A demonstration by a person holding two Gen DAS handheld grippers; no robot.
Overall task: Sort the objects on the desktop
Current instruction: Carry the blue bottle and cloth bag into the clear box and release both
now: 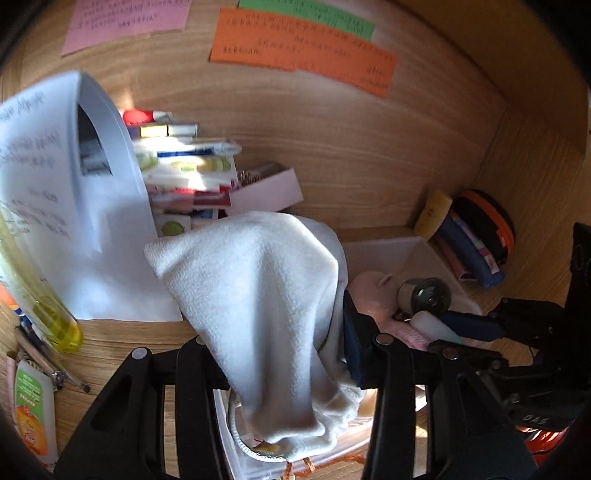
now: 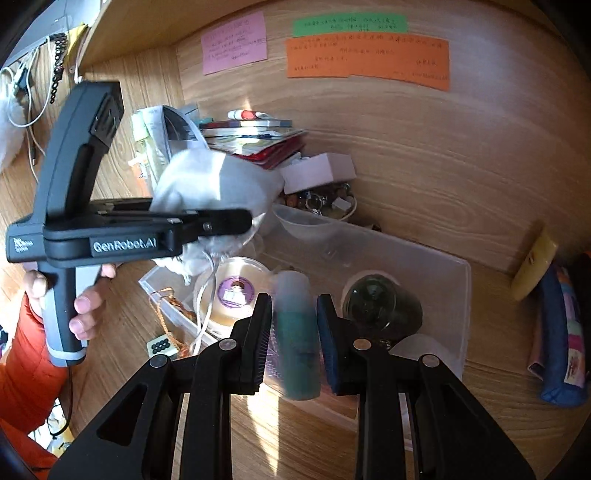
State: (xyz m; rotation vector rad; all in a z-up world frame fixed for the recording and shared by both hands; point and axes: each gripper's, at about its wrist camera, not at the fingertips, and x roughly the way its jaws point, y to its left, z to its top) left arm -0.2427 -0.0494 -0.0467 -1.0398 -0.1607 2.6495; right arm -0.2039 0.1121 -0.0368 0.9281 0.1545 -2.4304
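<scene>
Left gripper (image 1: pixel 295 354): its jaws are clenched on a white cloth (image 1: pixel 266 295), which drapes over and between them at the centre of the left wrist view; in the right wrist view the same gripper (image 2: pixel 236 221) sits at centre left, the cloth (image 2: pixel 218 181) bunched around its tip.
Left hand (image 2: pixel 70 299): lower left of the right wrist view, wrapped on the grip, with an orange sleeve (image 2: pixel 26 354) below it.
Right gripper (image 2: pixel 293 325): jaws grasping a teal tube (image 2: pixel 297 332) with a translucent cap, lower centre of the right wrist view, upright between the two pads.
Clear bin (image 2: pixel 454 295): centre right of the right wrist view, on the wooden worktop (image 2: pixel 517 387); the tube hangs at its near edge.
In the bin: a dark glass bottle (image 2: pixel 384 306) lying just right of the tube, a tape roll (image 2: pixel 236 291) to the left, a white cord (image 2: pixel 207 295) trailing across it.
Outside the bin: a mahjong tile (image 2: pixel 159 346) on an orange string, lower left of centre.
Book stack (image 2: pixel 255 138): upper centre, against the wooden back wall.
Small white box (image 2: pixel 321 171): just right of the books.
Notes: a pink note (image 2: pixel 234 42), a green note (image 2: pixel 349 24) and an orange note (image 2: pixel 369 61) stuck on the wall, top of frame.
Pencil case (image 2: pixel 557 339): blue, far right edge.
</scene>
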